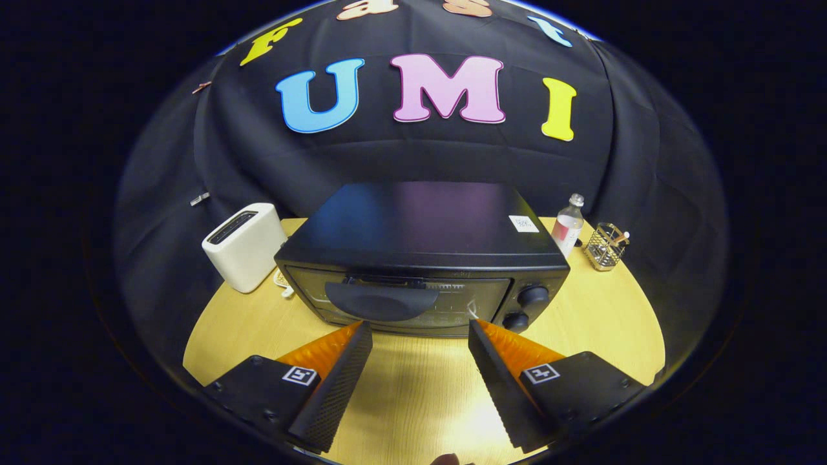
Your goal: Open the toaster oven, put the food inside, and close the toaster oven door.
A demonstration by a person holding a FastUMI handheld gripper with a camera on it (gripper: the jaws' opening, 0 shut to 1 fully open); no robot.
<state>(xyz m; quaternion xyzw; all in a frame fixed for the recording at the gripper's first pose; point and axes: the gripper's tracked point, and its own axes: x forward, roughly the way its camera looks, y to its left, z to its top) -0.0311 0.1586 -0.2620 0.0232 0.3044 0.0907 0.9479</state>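
— Toaster oven [423,258] position? It is seen at twelve o'clock just beyond the fingertips, door [397,300] shut, on the wooden table [413,387].

— And the gripper [420,330]? Its fingers are spread wide, nothing held — a white toaster [244,245] is noted at ten o'clock, a bottle [568,226] at two.

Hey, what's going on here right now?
A person is holding a handheld gripper in front of a black toaster oven on a round wooden table. The fingers are spread open with nothing between them, and the oven sits just beyond their tips. The oven door is closed, its handle untouched. A white toaster stands to one side of the oven; a small bottle and a wire holder stand to the other.
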